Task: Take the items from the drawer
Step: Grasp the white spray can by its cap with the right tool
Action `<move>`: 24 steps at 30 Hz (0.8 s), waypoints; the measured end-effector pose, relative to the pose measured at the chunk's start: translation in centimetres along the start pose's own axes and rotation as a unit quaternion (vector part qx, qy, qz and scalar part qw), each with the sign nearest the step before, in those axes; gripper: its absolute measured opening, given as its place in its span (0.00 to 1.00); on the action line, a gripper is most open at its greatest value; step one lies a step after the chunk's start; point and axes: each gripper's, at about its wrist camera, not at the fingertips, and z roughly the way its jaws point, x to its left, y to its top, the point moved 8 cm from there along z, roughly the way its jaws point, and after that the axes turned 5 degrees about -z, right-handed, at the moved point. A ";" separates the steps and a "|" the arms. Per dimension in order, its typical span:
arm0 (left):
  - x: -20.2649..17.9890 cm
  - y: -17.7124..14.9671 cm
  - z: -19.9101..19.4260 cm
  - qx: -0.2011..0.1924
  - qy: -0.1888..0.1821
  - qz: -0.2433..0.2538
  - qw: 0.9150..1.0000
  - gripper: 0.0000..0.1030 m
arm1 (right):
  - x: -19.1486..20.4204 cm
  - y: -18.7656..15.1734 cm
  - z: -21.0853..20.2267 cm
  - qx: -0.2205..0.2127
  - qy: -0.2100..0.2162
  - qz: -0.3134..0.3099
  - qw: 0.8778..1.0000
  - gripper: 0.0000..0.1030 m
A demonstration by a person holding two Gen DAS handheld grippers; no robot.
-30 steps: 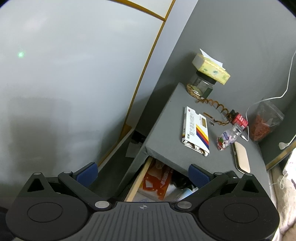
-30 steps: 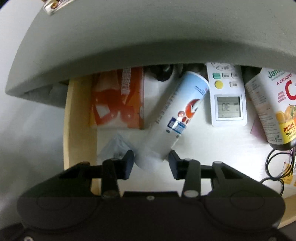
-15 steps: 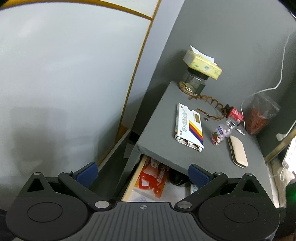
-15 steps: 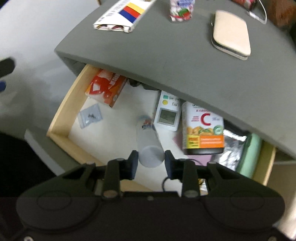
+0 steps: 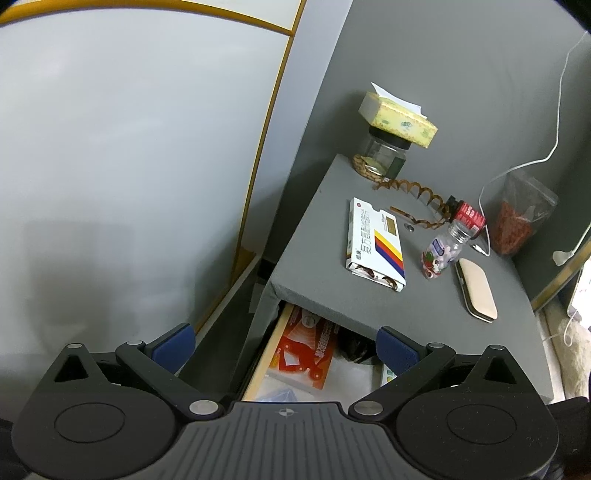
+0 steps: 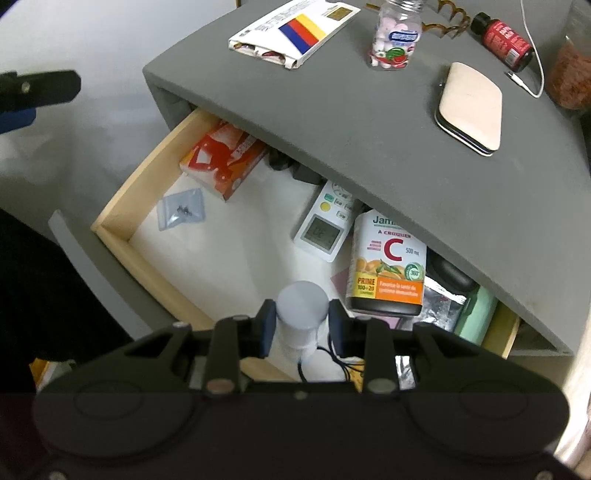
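My right gripper (image 6: 302, 323) is shut on a white tablet tube (image 6: 301, 314), held end-on above the front of the open wooden drawer (image 6: 122, 192). Inside the drawer lie an orange box (image 6: 221, 160), a small plastic bag of screws (image 6: 181, 213), a white remote with a display (image 6: 325, 225), a vitamin C bottle (image 6: 388, 266) and a mint-green item (image 6: 476, 314). My left gripper (image 5: 284, 345) hangs open and empty, left of the drawer; its finger (image 6: 37, 88) shows at the left edge of the right wrist view. The orange box (image 5: 306, 350) also shows between its fingers.
On the grey nightstand top (image 6: 369, 122) lie a medicine box (image 6: 291, 33), a candy bottle (image 6: 395, 37), a beige case (image 6: 471, 107), a red-labelled bottle (image 6: 504, 37), a white cable (image 6: 532, 48) and a bag of red bits (image 5: 521, 221). A jar under a tissue box (image 5: 397, 118) stands at the back.
My right gripper closed on the tablet tube, lifted it out of the drawer and pulled back and up. The left gripper drifted slightly, staying open.
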 end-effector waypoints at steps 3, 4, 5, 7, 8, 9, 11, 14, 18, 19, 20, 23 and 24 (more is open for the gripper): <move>-0.1 -0.1 0.1 0.001 0.001 0.004 1.000 1.00 | 0.2 0.0 0.0 -0.007 0.003 0.000 1.000 0.29; -0.2 -0.1 0.1 0.001 0.001 0.005 1.000 1.00 | 0.3 0.0 0.1 -0.009 0.005 0.000 1.000 0.29; -0.2 -0.1 0.1 0.001 0.001 0.006 1.000 1.00 | 0.3 0.0 0.3 -0.010 0.005 0.000 1.000 0.29; -0.3 -0.2 0.1 0.002 0.002 0.009 1.000 1.00 | 0.2 0.2 0.6 -0.021 -0.001 -0.003 1.000 0.32; -0.4 -0.2 0.1 0.002 0.002 0.010 1.000 1.00 | 0.1 0.3 0.6 -0.028 -0.007 -0.005 1.000 0.35; -0.5 -0.3 0.1 0.001 0.003 0.015 1.000 1.00 | 0.1 0.4 0.4 -0.039 -0.011 -0.007 0.999 0.38; -0.8 -0.4 0.1 -0.002 0.007 0.029 1.000 1.00 | 0.1 0.6 0.1 -0.063 -0.018 -0.010 0.998 0.50; -1.1 -0.6 0.2 0.000 0.012 0.045 0.999 1.00 | -0.4 0.3 -0.5 -0.102 -0.010 0.011 0.995 0.56; -1.4 -0.9 0.5 0.006 0.015 0.058 0.998 1.00 | -1.4 -1.0 -0.3 -0.139 0.022 0.076 0.987 0.65; -1.6 -1.1 0.6 0.009 0.016 0.064 0.998 1.00 | -1.5 -1.2 -0.1 -0.137 0.028 0.084 0.987 0.65; -1.8 -1.3 0.7 0.012 0.016 0.073 0.997 1.00 | -1.6 -1.4 0.2 -0.134 0.031 0.090 0.986 0.65; -2.4 -1.5 0.9 0.014 0.018 0.093 0.995 1.00 | -1.4 -1.9 1.4 -0.111 0.036 0.094 0.989 0.65; -2.5 -1.6 0.9 0.013 0.019 0.098 0.995 1.00 | -1.3 -1.9 1.4 -0.111 0.038 0.093 0.989 0.65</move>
